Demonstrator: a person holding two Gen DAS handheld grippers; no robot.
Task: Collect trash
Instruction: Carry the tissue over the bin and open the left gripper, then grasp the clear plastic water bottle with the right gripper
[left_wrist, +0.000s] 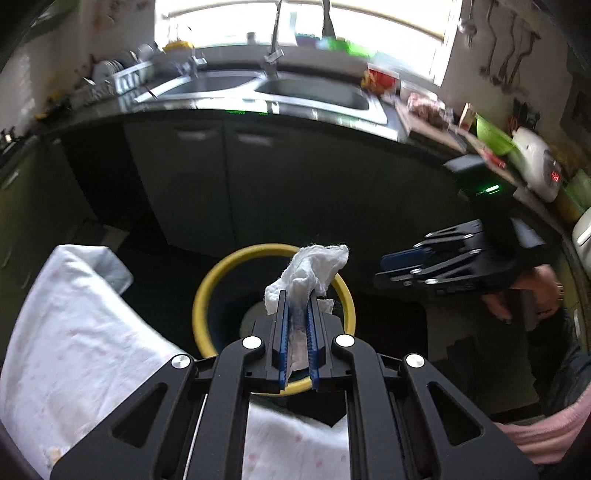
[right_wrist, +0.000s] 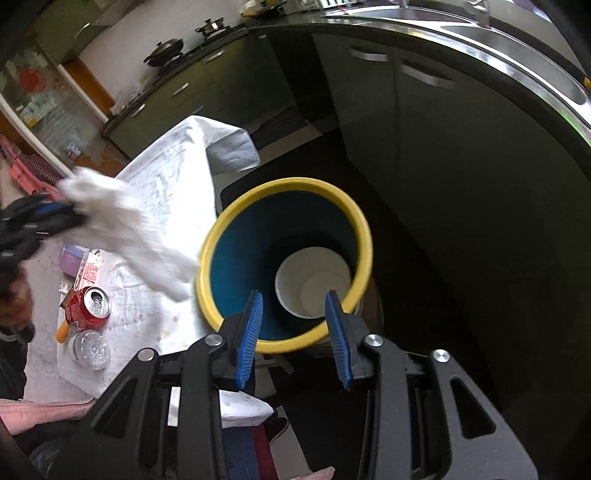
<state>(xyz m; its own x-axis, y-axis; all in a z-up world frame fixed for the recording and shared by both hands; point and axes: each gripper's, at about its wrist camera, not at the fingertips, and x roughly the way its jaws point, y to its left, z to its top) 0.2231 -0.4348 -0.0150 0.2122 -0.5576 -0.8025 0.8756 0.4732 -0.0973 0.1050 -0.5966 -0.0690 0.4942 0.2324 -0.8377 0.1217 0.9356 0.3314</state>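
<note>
My left gripper is clamped on a crumpled white paper tissue; the wad sticks out past the blue finger pads and a strip of it runs back between them. Straight ahead of and below those fingers I see the round bin with a yellow rim and blue inside, so the tissue hangs over its mouth. Left of the fingers lies the white cloth-covered table.

My right gripper has its blue fingers spread apart with nothing between them. Just beyond its fingertips the bin opens, and a white paper cup sits at its bottom, framed between the two fingers. Off to the left of the fingers, on the table cloth, I see a red drinks can with its top showing and, just beside it toward me, a clear plastic bottle. The tissue shows blurred there, reaching to the bin's rim; I cannot tell if it touches.
</note>
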